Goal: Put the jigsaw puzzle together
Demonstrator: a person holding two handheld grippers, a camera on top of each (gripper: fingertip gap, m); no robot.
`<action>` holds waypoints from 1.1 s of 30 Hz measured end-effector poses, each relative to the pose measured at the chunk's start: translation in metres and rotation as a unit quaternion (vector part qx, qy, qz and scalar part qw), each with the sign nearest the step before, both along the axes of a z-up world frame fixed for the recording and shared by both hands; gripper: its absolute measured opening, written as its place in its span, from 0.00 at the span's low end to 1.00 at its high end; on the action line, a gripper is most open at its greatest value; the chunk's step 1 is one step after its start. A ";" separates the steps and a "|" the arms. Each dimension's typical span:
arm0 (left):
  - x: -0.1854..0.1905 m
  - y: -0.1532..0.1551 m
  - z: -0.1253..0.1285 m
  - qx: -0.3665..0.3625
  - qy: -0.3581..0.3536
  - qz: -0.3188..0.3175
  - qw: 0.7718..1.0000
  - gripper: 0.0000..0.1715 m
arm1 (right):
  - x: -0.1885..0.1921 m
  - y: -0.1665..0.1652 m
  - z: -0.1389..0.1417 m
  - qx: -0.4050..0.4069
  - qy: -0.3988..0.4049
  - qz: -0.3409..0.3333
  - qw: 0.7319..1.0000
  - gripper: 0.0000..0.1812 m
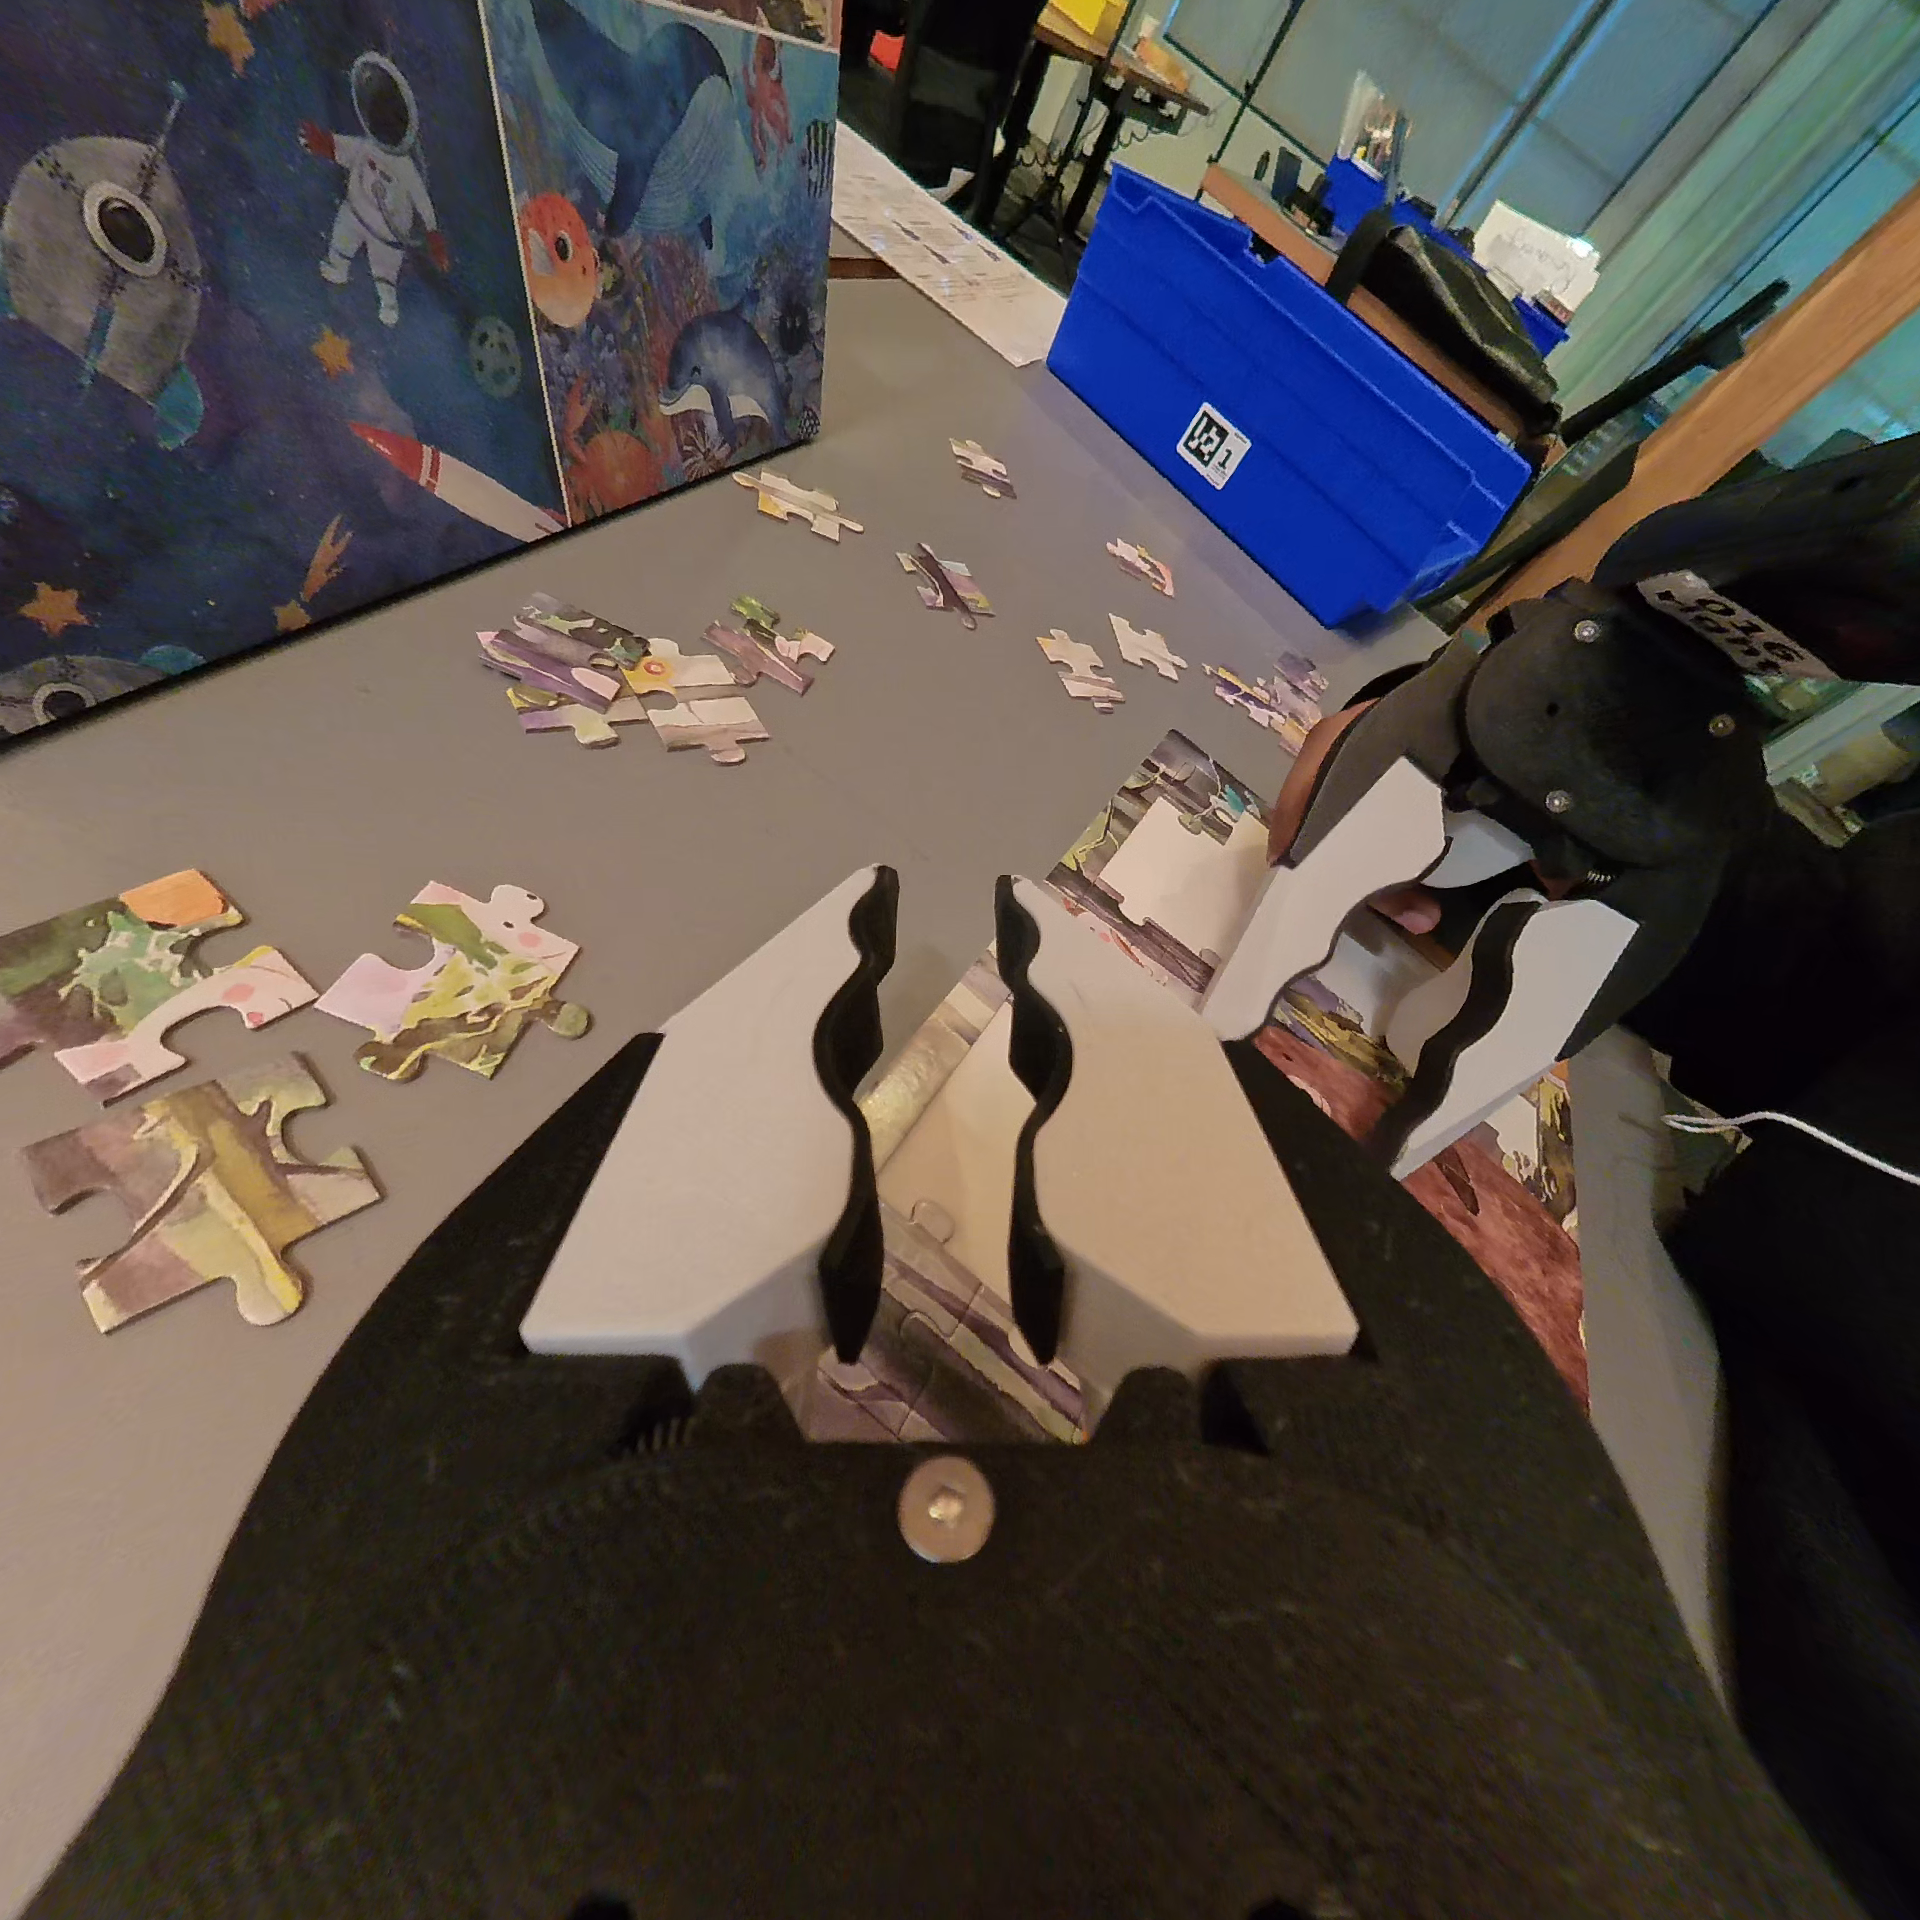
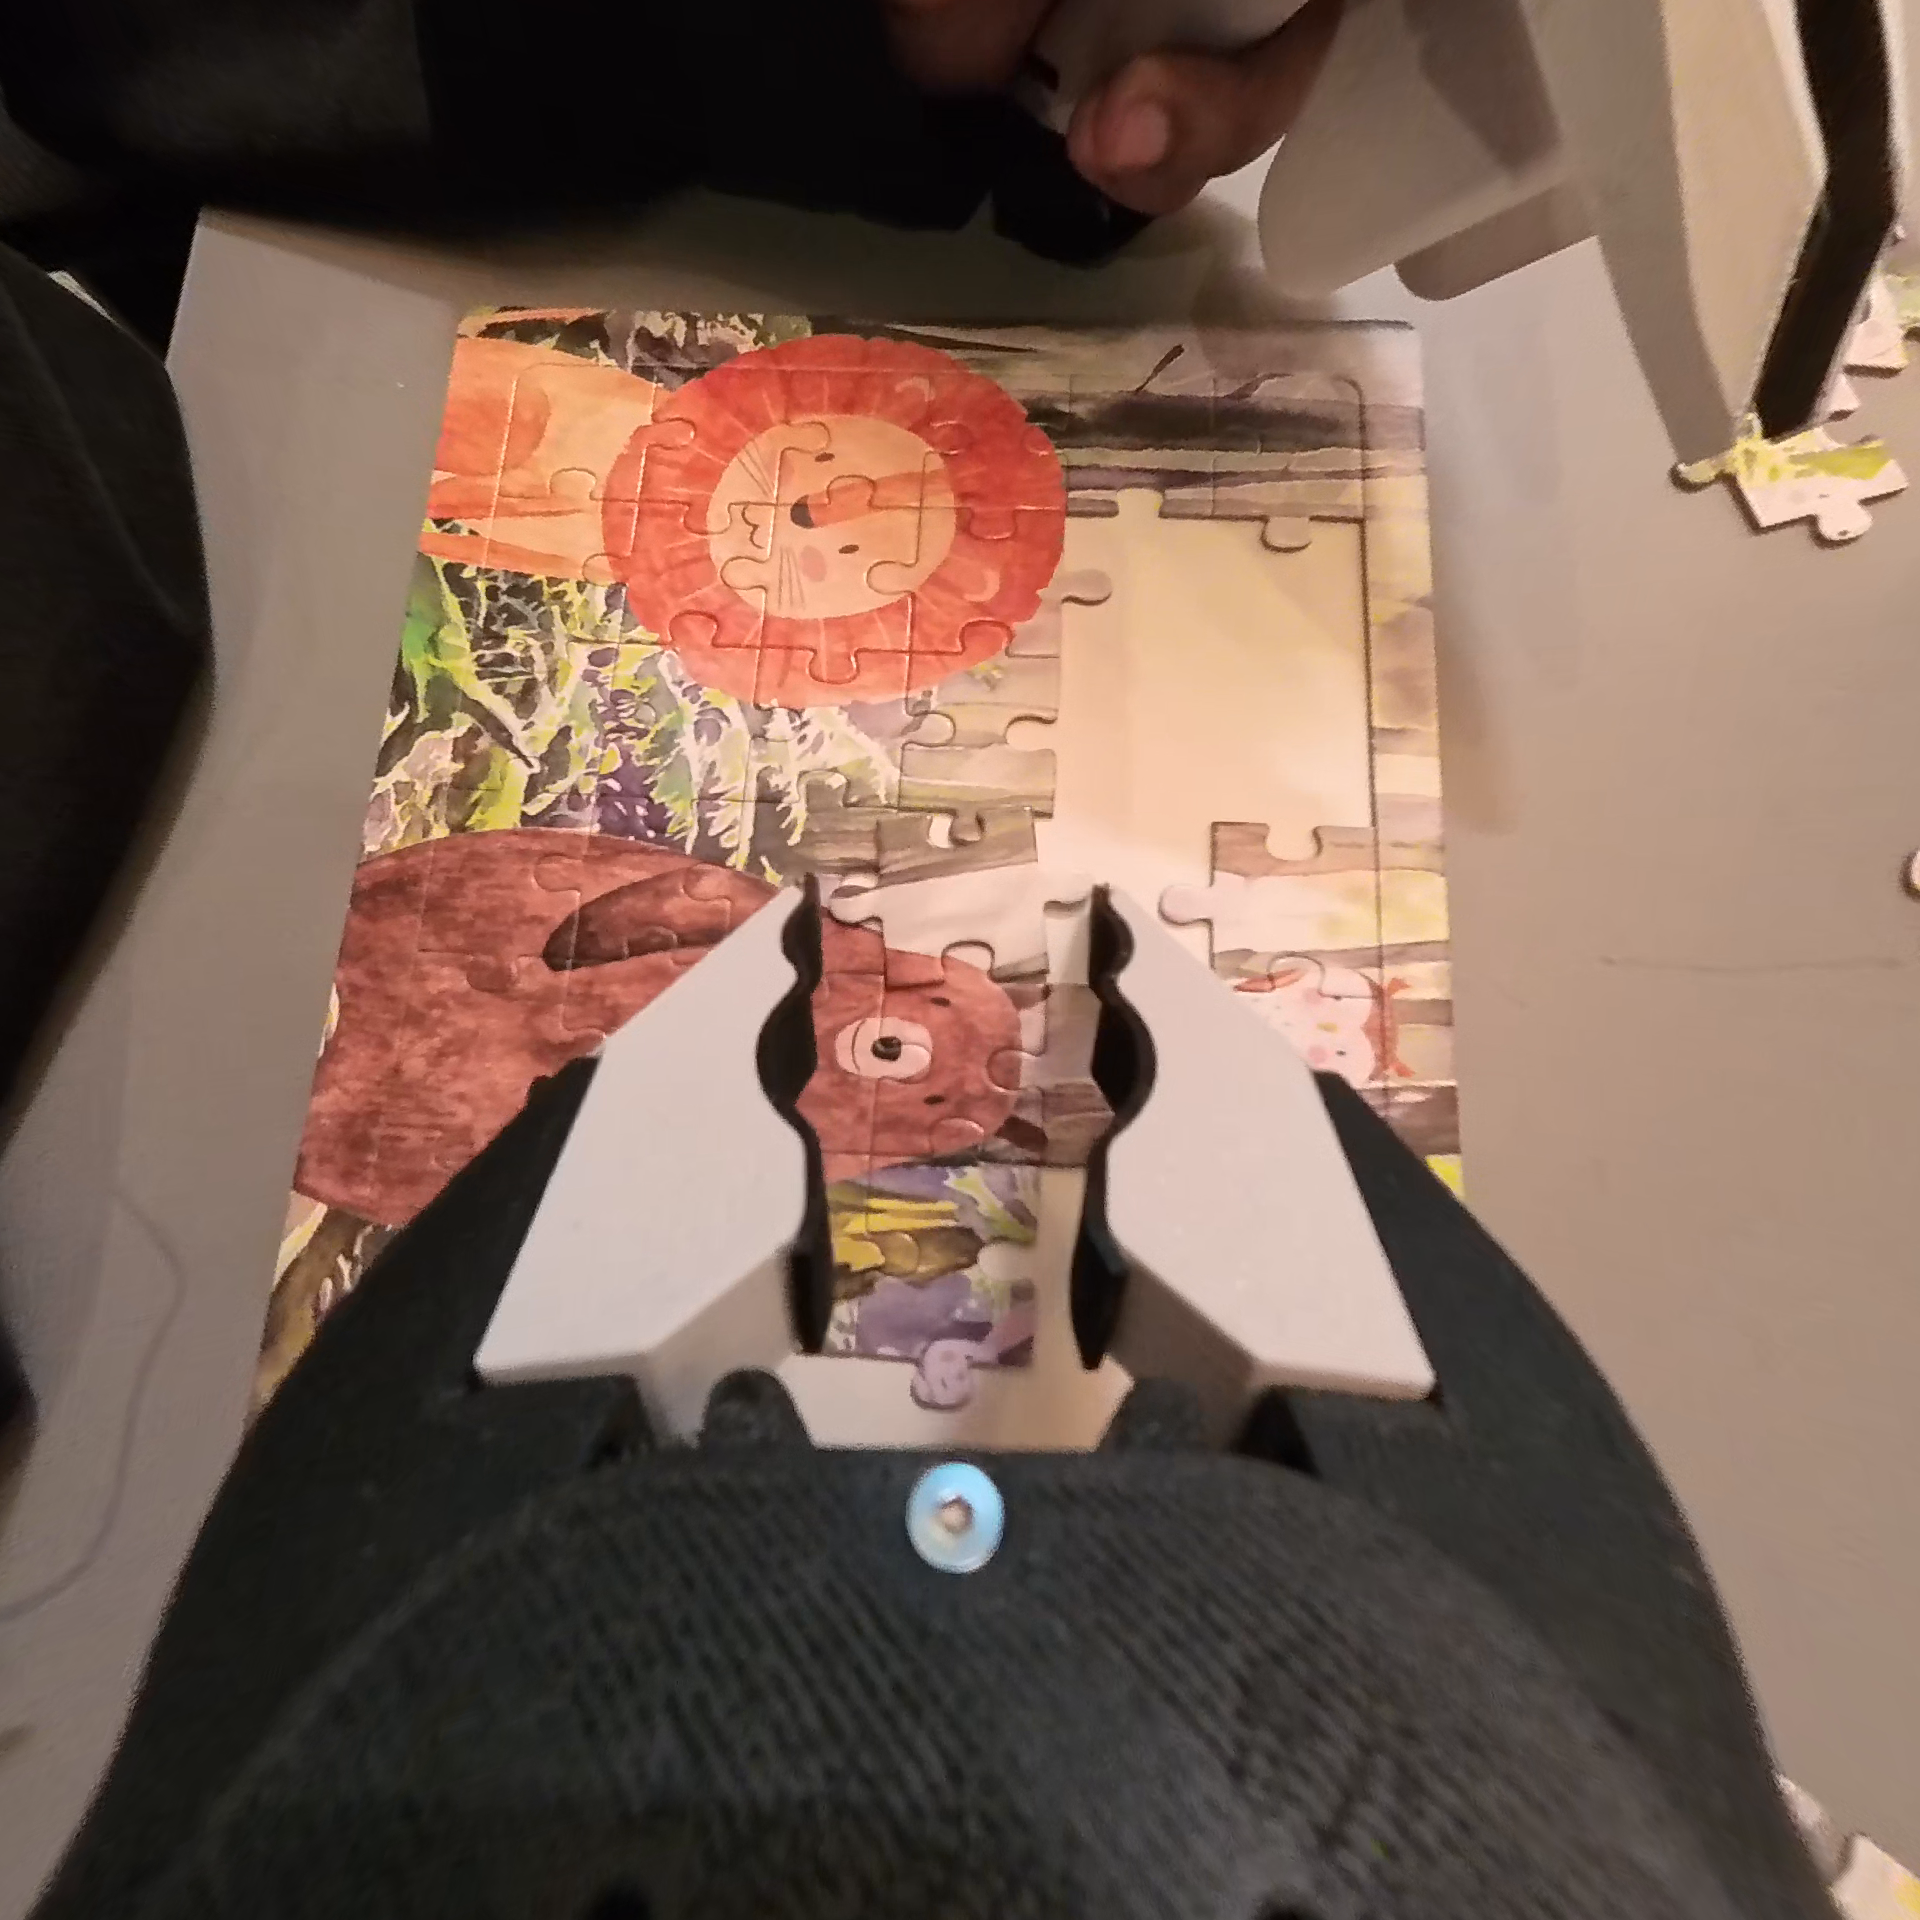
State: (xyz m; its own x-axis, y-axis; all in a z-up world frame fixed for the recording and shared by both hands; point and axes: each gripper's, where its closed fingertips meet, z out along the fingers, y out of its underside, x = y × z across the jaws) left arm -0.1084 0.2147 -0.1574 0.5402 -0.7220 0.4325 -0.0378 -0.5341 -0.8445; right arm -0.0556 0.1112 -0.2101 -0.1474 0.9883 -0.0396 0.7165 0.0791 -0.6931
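Observation:
The partly assembled puzzle (image 2: 831, 540) lies flat on the grey table, showing an orange lion and a brown animal. A large bare patch (image 2: 1205, 665) remains on its right side. My right gripper (image 2: 954, 894) is open and empty, hovering over the brown animal's face. My left gripper (image 1: 945, 891) is open with a narrow gap and holds nothing, above the puzzle's edge (image 1: 1164, 873). Its fingers (image 2: 1714, 260) show at the upper right of the right wrist view, with one tip by a loose piece (image 2: 1787, 488). The right gripper (image 1: 1314, 1096) also shows in the left wrist view.
Three loose pieces (image 1: 457, 977) lie left of my left gripper. A cluster (image 1: 623, 675) and several scattered pieces (image 1: 945, 582) lie farther off. A space-and-sea patterned box (image 1: 416, 260) stands at the back left, and a blue bin (image 1: 1278, 416) at the back right. A person's fingers (image 2: 1132, 125) grip the left gripper.

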 end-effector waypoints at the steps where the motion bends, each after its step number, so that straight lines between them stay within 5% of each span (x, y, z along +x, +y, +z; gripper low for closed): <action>1: 0.000 0.000 0.000 0.000 0.000 0.000 1.000 0.10 | 0.001 0.001 0.000 0.003 -0.001 -0.002 1.000 0.28; 33: 0.000 0.000 0.000 0.000 0.001 0.000 1.000 0.10 | 0.003 0.008 -0.001 0.011 -0.023 -0.034 0.999 0.21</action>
